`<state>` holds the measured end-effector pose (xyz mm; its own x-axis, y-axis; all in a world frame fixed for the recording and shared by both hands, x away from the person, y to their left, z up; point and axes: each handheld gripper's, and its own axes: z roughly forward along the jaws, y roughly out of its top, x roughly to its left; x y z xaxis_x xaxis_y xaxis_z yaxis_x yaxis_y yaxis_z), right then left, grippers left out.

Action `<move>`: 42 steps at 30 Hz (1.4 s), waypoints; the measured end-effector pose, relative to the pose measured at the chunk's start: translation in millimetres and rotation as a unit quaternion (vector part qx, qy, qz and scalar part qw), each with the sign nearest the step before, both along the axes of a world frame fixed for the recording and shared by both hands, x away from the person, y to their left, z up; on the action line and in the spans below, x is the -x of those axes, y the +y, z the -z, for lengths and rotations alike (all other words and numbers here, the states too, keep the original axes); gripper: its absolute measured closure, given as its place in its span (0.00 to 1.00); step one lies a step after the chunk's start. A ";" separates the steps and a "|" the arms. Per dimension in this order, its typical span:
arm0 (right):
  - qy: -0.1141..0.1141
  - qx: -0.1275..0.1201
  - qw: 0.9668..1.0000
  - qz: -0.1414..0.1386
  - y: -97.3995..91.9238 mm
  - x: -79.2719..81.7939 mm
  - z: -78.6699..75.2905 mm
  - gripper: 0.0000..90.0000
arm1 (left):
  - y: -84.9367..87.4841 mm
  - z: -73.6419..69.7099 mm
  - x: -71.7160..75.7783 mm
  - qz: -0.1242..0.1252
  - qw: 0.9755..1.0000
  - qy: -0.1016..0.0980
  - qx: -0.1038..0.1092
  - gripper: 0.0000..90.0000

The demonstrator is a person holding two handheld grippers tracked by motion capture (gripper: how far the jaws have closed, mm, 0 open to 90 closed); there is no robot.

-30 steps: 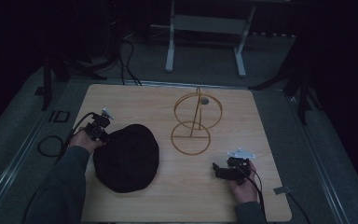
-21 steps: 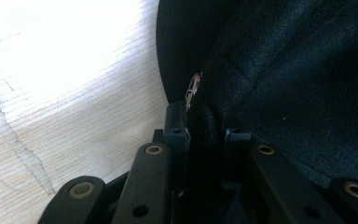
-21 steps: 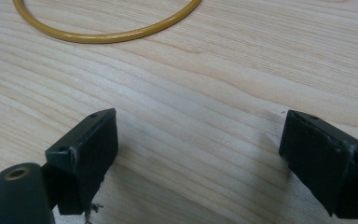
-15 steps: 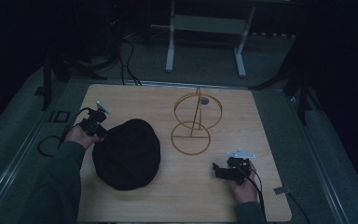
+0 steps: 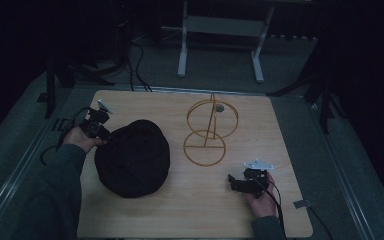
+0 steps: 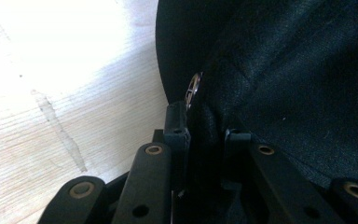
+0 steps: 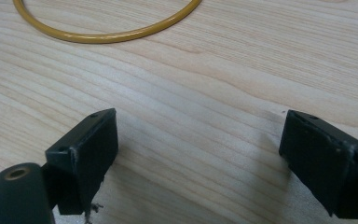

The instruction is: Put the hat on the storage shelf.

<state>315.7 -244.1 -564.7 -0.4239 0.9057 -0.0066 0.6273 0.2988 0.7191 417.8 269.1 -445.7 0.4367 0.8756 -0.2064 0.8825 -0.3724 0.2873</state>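
A black cloth hat lies on the left half of the wooden table. My left gripper is at the hat's upper left edge, shut on the rim of the hat. In the left gripper view the dark fabric is pinched between the two jaws, and a small metal eyelet shows just above them. A gold wire stand with a round base and an upright ring is at the table's middle. My right gripper rests near the front right, open, with bare wood between its fingers.
The gold base ring curves across the top of the right gripper view. A cable trails off the table's left side. Metal frame legs stand on the floor behind the table. A small grey tab lies by the front right corner.
My left hand has risen and shifted a little toward the table's far left, drawing the hat's rim with it. The right hand has stayed where it was.
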 end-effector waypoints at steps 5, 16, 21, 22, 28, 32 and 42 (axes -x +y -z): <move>0.000 0.000 1.000 0.000 0.0 0.0 0.0 0.13 | 1.6 -12.3 -1.4 -0.003 1.000 -0.003 0.001 0.86; 0.000 0.000 1.000 0.000 0.0 0.0 0.0 0.13 | 0.5 -29.2 -4.7 -0.005 1.000 -0.005 -0.006 0.86; 0.000 0.000 1.000 0.000 0.0 0.0 0.0 0.13 | -0.4 -36.0 -5.8 -0.003 1.000 -0.007 -0.004 0.86; 0.000 0.000 1.000 0.000 0.0 0.0 0.0 0.13 | -0.3 -37.2 -6.0 -0.001 1.000 -0.007 -0.004 0.86; 0.000 0.000 1.000 0.001 0.1 0.0 0.0 0.13 | 0.1 -49.5 -7.0 0.003 1.000 -0.014 0.003 0.86; 0.000 0.000 1.000 0.001 0.1 0.1 0.0 0.13 | -1.8 -58.1 -7.8 0.010 1.000 -0.014 -0.001 0.86; 0.000 0.000 1.000 0.001 0.0 0.0 0.0 0.13 | -10.6 -78.0 -12.5 0.026 0.999 -0.019 -0.001 0.86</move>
